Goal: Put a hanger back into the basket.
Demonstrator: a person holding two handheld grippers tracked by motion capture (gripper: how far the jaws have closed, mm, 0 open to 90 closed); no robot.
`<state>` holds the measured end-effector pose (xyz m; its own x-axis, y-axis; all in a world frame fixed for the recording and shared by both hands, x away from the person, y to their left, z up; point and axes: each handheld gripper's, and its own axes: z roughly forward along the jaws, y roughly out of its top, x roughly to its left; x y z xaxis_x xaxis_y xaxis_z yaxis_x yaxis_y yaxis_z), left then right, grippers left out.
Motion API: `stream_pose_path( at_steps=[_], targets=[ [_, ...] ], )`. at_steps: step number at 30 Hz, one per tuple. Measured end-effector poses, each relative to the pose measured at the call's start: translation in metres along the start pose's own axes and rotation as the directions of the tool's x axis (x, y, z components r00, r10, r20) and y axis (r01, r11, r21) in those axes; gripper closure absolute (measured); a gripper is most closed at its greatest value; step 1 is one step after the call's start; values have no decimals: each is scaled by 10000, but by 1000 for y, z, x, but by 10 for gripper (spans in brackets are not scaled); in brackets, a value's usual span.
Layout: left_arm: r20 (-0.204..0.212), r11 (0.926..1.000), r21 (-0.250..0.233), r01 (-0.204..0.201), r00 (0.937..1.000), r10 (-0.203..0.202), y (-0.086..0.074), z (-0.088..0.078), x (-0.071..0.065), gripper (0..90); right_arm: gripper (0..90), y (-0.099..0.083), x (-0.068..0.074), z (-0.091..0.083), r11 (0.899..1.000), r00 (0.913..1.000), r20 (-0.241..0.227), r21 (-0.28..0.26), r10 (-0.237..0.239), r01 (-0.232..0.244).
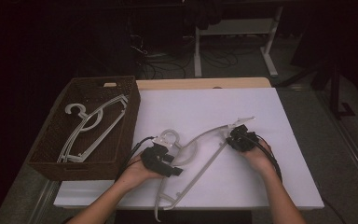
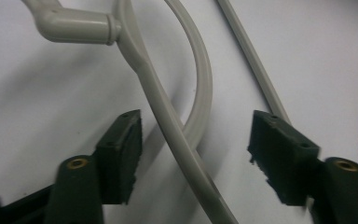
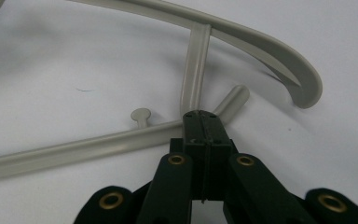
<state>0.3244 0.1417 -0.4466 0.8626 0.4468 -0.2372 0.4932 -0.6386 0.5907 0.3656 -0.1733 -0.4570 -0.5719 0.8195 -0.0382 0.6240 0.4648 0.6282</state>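
Hanger (image 1: 200, 149): pale grey moulded plastic, lying flat on the white table (image 1: 279, 186), spanning the gap between the two claws. Hook end sits by the left claw (image 1: 165, 161); one shoulder tip and the crossbar end sit by the right claw (image 1: 240, 137).

Left claw: jaws partly open, straddling the shoulder arm just below the neck. In the left gripper view the arm (image 2: 168, 126) and the curved inner rib pass between the pads, with table showing on both sides, so the pads are not pressing yet. No grip.

Right claw (image 3: 204, 122): jaws brought fully together, tips at the junction where the thin crossbar (image 3: 79, 147) meets a short strut. Whether plastic is pinched between the tips I cannot tell from the right gripper view; the pads look closed face to face, resting on or at the bar.

Handling judgement: light, stiff overall, but the long thin crossbar probably flexes if lifted by one end. Surface smooth and slightly glossy, so likely slippery against hard pads; rounded sections may roll in a pinch. Best hold appears to be the flattened arm close to the neck, where the section is widest, with the far end supported to stop swinging.

Off beyond the left claw: dark woven wicker basket (image 1: 121, 154), rectangular, holding a second hanger (image 1: 91, 128) of the same kind, laid diagonally.
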Motion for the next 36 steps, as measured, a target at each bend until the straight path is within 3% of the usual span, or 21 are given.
stream_pose_path(
  at_steps=[5,8,11,20,24,28,32,36],
  targets=[
    [-146,9996,205,-174,9997,177,0,3,-3,486,893,0,0,0,10000,10000,-18,4,14,-14],
    [-509,9993,228,-283,9983,294,1,4,-6,580,893,0,0,0,10000,10000,2,-12,-10,10],
    [-609,9998,186,-75,9981,86,1,4,-3,683,893,0,0,0,10000,10000,19,-21,-26,26],
    [-689,9979,52,650,9955,-645,4,1,0,715,884,-1,0,0,9998,10000,-21,-171,-92,91],
    [-891,9957,-214,897,9918,-913,7,-1,5,734,829,1,4,-6,9992,9992,-370,-369,-176,162],
    [-1031,9923,-542,1116,9878,-1167,9,-6,12,755,755,0,9,-23,9970,9967,-787,-757,-199,139],
    [-1067,9854,-1078,1317,9839,-1431,12,-14,19,787,675,-8,13,-38,9952,9946,-1006,-965,-269,172],
    [-1227,9804,-1430,1357,9805,-1536,17,-21,23,810,522,-20,14,-45,9954,9947,-1004,-949,-226,130]
  ],
)
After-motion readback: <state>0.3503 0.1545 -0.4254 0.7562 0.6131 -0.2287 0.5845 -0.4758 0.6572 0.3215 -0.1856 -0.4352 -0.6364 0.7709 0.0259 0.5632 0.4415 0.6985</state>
